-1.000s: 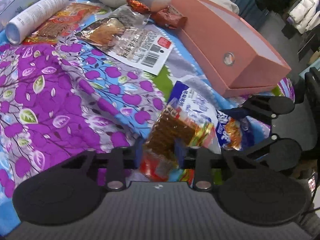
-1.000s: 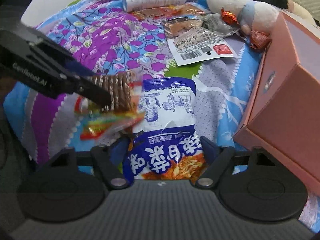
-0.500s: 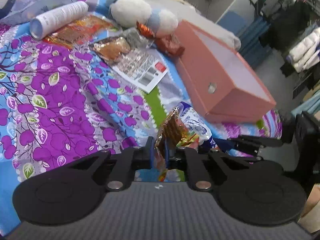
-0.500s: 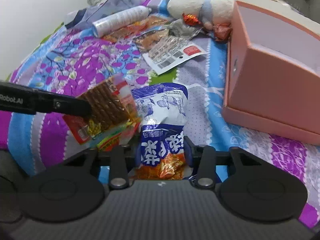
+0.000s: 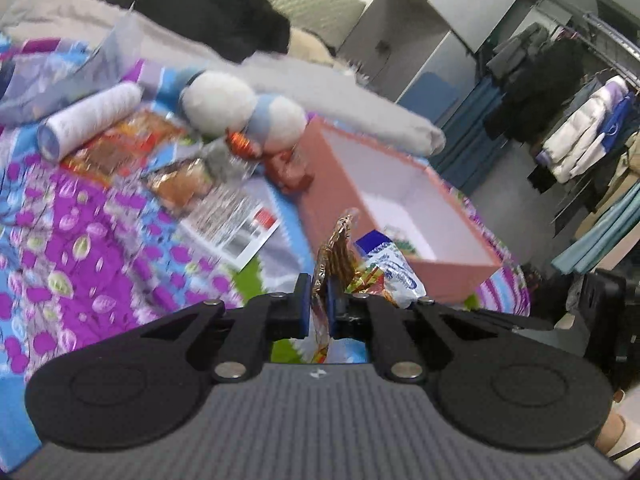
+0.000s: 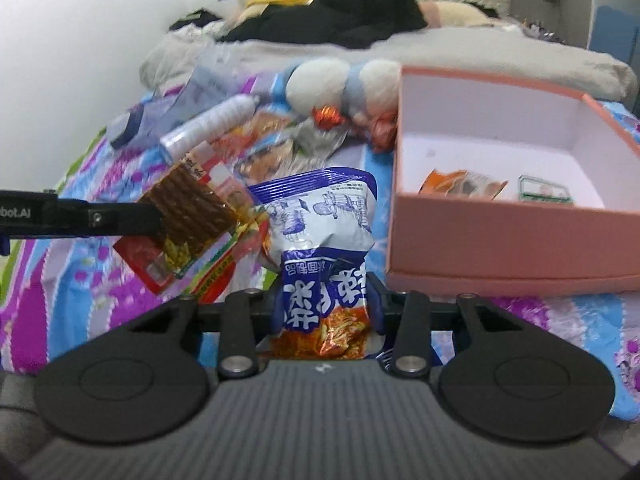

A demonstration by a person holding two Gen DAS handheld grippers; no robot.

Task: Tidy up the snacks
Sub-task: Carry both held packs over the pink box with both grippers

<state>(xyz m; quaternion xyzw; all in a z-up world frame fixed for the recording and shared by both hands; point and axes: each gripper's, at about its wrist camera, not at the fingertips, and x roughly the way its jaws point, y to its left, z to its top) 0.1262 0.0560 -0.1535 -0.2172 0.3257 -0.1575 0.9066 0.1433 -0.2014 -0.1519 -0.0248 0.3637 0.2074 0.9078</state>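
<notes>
My left gripper (image 5: 318, 300) pinches a flat pack of brown snack sticks (image 5: 336, 252) edge-on, its jaws still closing on it. In the right wrist view that same pack (image 6: 192, 208) hangs above the bedspread from the left gripper's black finger (image 6: 100, 220). My right gripper (image 6: 324, 304) is shut on the lower end of a blue-and-white snack bag (image 6: 320, 208), which stands up between the pads. An open pink box (image 6: 500, 244) sits just to the right of it, with an orange pack (image 6: 452, 182) and a green-white pack (image 6: 544, 192) inside.
More snack packs (image 5: 180, 184), a white tube (image 5: 88, 124), red wrapped sweets (image 5: 288, 168) and a white plush toy (image 5: 240, 112) lie on the purple floral bedspread (image 5: 60, 240). Dark clothing and pillows lie behind. A clothes rack (image 5: 580, 120) stands beyond the bed's right edge.
Both grippers closed on their packs and lifted them off the bedspread. The views tilted upward, so the inside of the pink box now shows.
</notes>
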